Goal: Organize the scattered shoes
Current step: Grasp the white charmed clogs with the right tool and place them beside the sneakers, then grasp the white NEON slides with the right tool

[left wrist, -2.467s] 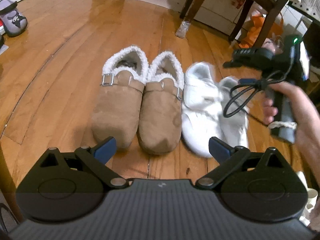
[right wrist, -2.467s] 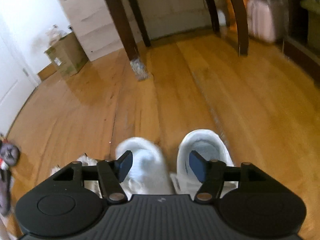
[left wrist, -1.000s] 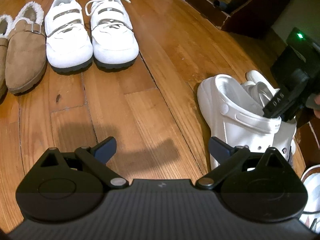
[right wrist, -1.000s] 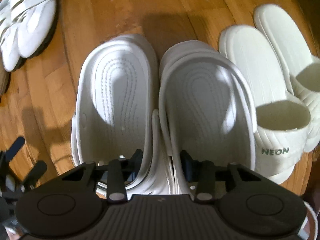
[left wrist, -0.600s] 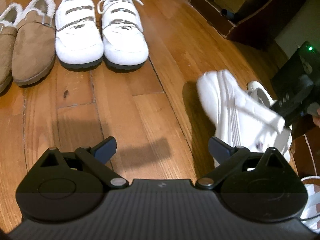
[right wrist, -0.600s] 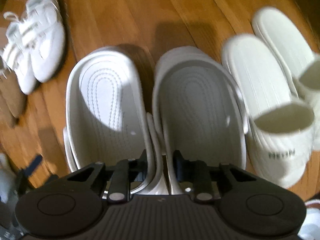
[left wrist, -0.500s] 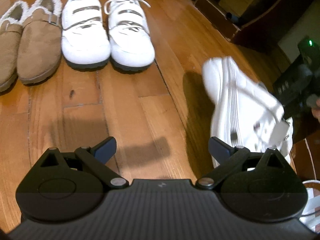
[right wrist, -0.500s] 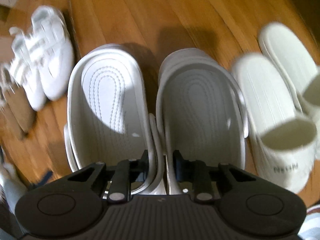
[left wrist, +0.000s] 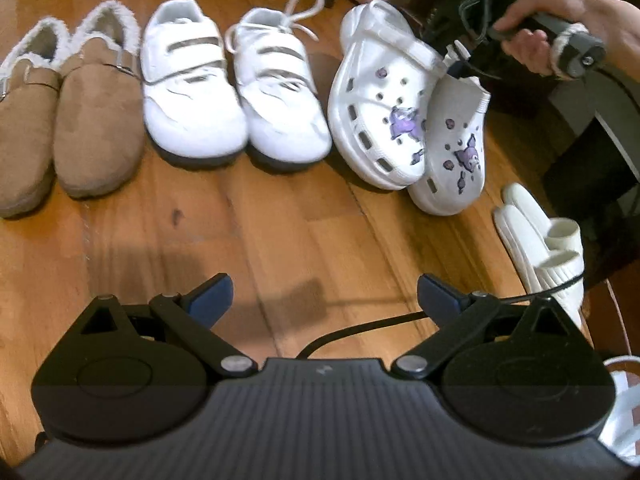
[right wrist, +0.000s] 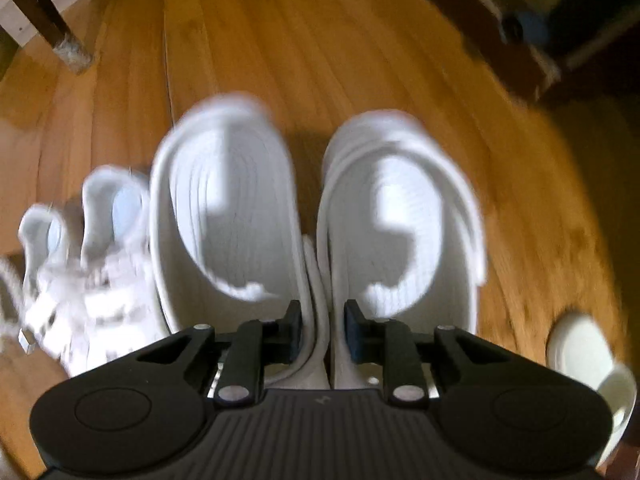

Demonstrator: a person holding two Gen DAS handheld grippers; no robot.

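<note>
While the left gripper point(left wrist: 324, 294) hangs released, the right gripper point(right wrist: 323, 330) clenches both white clogs point(left wrist: 380, 104) — right of the sneakers point(left wrist: 236, 92).

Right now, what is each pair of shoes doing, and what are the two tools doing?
Brown fleece-lined slippers: side by side on the floor.
White sneakers: paired on the floor beside the slippers.
White clogs: pinched together, tilted, by the sneakers.
White slides: on the floor, apart from the row.
Right tool: shut on the clogs.
Left tool: open, empty.
</note>
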